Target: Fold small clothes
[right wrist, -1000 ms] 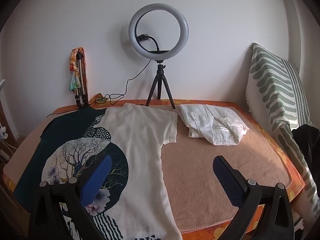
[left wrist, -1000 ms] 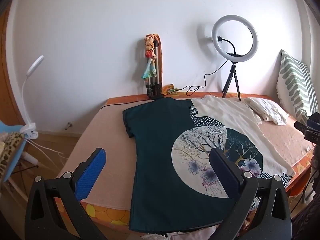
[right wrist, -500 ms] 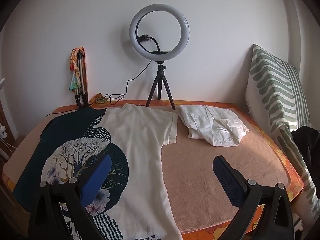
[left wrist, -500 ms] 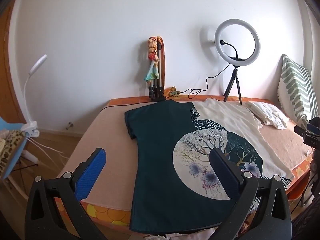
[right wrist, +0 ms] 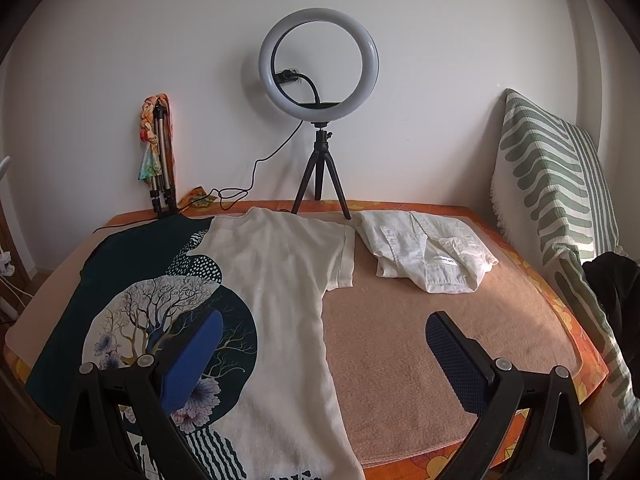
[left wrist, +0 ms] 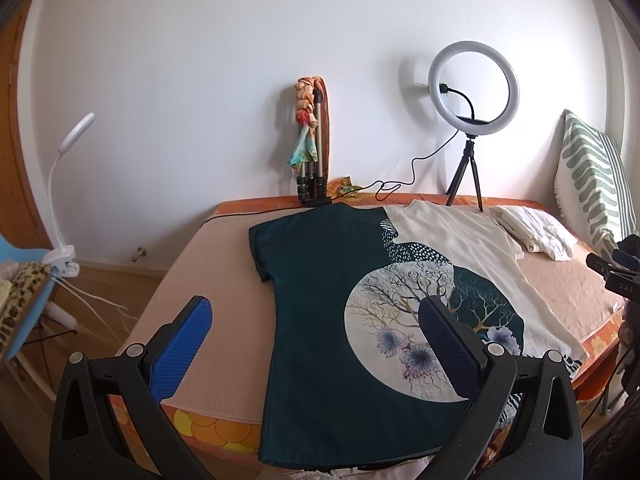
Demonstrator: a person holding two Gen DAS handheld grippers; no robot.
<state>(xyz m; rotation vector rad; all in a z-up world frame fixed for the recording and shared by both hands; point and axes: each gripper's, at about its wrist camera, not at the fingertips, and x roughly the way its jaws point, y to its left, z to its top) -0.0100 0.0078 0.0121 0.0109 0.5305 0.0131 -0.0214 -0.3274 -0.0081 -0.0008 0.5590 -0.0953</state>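
A T-shirt (left wrist: 320, 320) lies flat on the bed, dark teal on its left half and cream on its right, with a round tree-and-flower print in the middle. It also shows in the right wrist view (right wrist: 276, 280). My left gripper (left wrist: 316, 346) is open and empty, held above the shirt's near hem. My right gripper (right wrist: 324, 354) is open and empty, held above the shirt's cream side and the bare blanket. A folded white shirt (right wrist: 428, 256) lies at the back right of the bed.
The bed has a peach blanket (right wrist: 420, 360). A ring light on a tripod (right wrist: 318, 92) and a folded tripod with a scarf (right wrist: 158, 160) stand at the wall. A striped green pillow (right wrist: 560, 208) leans at the right. A clip lamp (left wrist: 64, 184) stands left of the bed.
The left wrist view has pulled back and up a little, so the shirt and ring light sit slightly farther away. The right gripper has barely moved. Both stay open.
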